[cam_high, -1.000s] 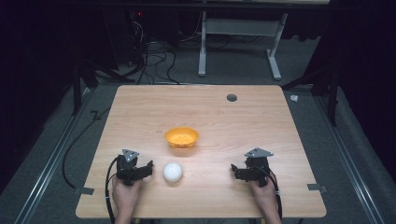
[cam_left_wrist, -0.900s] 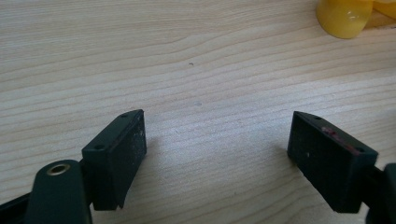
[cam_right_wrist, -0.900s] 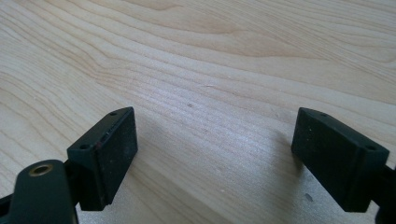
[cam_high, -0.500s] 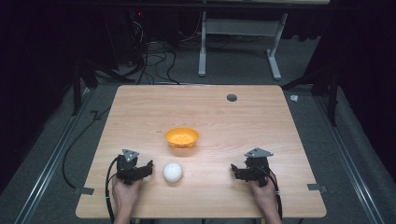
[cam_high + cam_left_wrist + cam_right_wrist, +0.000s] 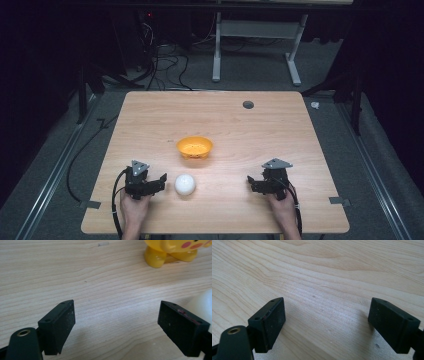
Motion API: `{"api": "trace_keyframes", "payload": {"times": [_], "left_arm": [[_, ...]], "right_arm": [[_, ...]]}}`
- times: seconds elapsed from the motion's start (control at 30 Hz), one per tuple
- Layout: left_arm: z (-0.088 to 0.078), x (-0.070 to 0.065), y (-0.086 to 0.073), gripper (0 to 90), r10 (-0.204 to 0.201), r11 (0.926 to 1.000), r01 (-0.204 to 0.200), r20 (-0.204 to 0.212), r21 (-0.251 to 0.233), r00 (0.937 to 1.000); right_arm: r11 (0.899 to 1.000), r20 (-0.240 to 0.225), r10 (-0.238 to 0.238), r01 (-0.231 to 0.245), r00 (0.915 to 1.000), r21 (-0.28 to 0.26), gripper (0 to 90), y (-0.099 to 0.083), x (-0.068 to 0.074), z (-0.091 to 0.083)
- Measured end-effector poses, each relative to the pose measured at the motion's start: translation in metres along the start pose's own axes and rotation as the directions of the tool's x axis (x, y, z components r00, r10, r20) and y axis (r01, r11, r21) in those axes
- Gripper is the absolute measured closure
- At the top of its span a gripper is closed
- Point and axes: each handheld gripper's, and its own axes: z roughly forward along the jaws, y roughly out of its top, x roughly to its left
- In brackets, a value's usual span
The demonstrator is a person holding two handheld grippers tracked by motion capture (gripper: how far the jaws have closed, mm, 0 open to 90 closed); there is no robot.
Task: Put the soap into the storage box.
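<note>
Wooden surface (image 5: 280, 135), light grain, a small dark round hole (image 5: 248, 104) near its far edge. Grey floor around it, with a white frame (image 5: 255, 45) and a tangle of cables (image 5: 160, 55) beyond the far side.

Orange bowl (image 5: 194, 147) stands upright near the middle of the surface, a little left of centre. In the left gripper view its underside shows as a yellow foot (image 5: 155, 257) with pink spots above, at the top right of the picture.

Left gripper (image 5: 159, 181) rests low on the near left part of the surface, held in a hand (image 5: 134, 210) that comes in from the bottom edge. Jaws spread wide, nothing between them but bare wood; a grey three-cornered plate sits on top. A black cable (image 5: 116, 200) loops from it toward the near edge.

Right gripper (image 5: 251, 183) rests on the near right, also in a hand (image 5: 282, 207), well apart from the bowl and from the left gripper. Its own view shows both jaws spread wide over bare wood, gripping nothing.

White ball (image 5: 185, 184), round and smooth, lies on the surface just beside the left gripper's jaw tips, on their right, and nearer the person than the bowl. From above, whether the nearest jaw touches it is hard to tell; it looks just clear. In the left gripper view a pale curved edge (image 5: 203, 303) shows past the right-hand jaw, probably this ball, outside the gap.
</note>
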Motion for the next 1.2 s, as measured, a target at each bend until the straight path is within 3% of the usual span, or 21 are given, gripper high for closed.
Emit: {"api": "trace_keyframes", "payload": {"times": [0.4,0.6,0.83,1.2], "left_arm": [[-0.023,-0.013,0.005,14.3,0.033,0.9981,-0.029,0.077,-0.055,0.9965],[-0.032,-0.028,0.008,13.5,0.069,0.9956,-0.060,0.136,-0.072,0.9883],[-0.029,-0.047,0.011,12.4,0.116,0.9926,-0.107,0.180,-0.057,0.9769],[-0.018,-0.066,0.010,11.6,0.145,0.9894,-0.143,0.219,-0.021,0.9650]], "right_arm": [[1.000,0.000,0.000,0.000,1.0000,-0.001,15.1,0.000,0.000,0.000],[1.000,0.001,0.002,-0.002,1.0000,-0.002,15.2,0.000,0.000,0.000],[1.000,0.001,0.002,-0.002,1.0000,-0.002,15.1,0.000,0.000,0.000],[1.000,0.000,0.001,-0.001,1.0000,-0.002,15.1,0.000,0.000,0.000]]}}
